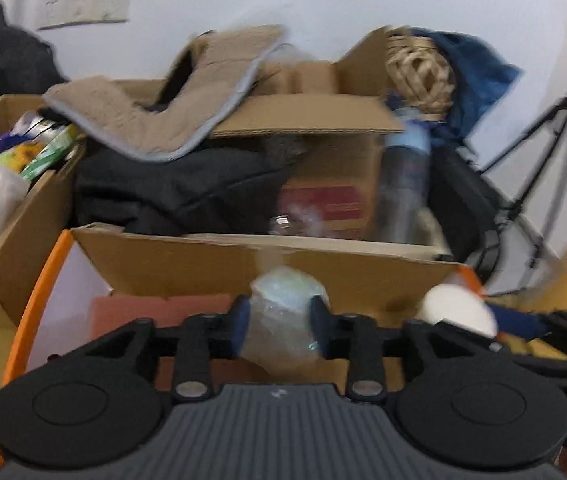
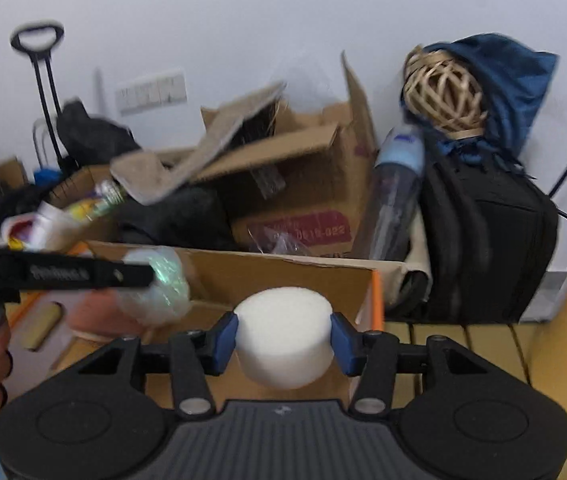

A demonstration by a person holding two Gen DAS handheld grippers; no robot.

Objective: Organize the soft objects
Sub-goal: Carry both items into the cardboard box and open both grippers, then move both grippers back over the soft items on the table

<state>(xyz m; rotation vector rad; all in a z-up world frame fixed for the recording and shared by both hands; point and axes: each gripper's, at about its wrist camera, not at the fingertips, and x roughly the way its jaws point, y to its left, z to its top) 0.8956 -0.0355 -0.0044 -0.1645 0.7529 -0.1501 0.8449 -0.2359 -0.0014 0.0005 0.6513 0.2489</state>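
Clamped jaws told the story: my left gripper (image 1: 279, 330) held a crinkly clear-plastic-wrapped soft bundle (image 1: 285, 312) between its blue pads, while my right gripper (image 2: 283, 338) pinched a white foam puck (image 2: 283, 336) by its sides. Both loads hung over the near cardboard box (image 1: 211, 264) with the orange-edged flaps, the foam puck near its right corner and the bundle further left, side by side above the opening. Behind the box stood a cluttered heap: a tan fleece mat (image 1: 171, 92) draped across another carton (image 1: 323, 152), a clear water bottle (image 2: 397, 184), a woven rattan ball (image 2: 443, 92) under blue cloth, and a black bag (image 2: 491, 240). I judged this to be the carrying step, with both soft pieces arriving at the box. What came next, I reckoned, was lowering each load inside the walls before letting the pads part, keeping my two grippers from knocking together.
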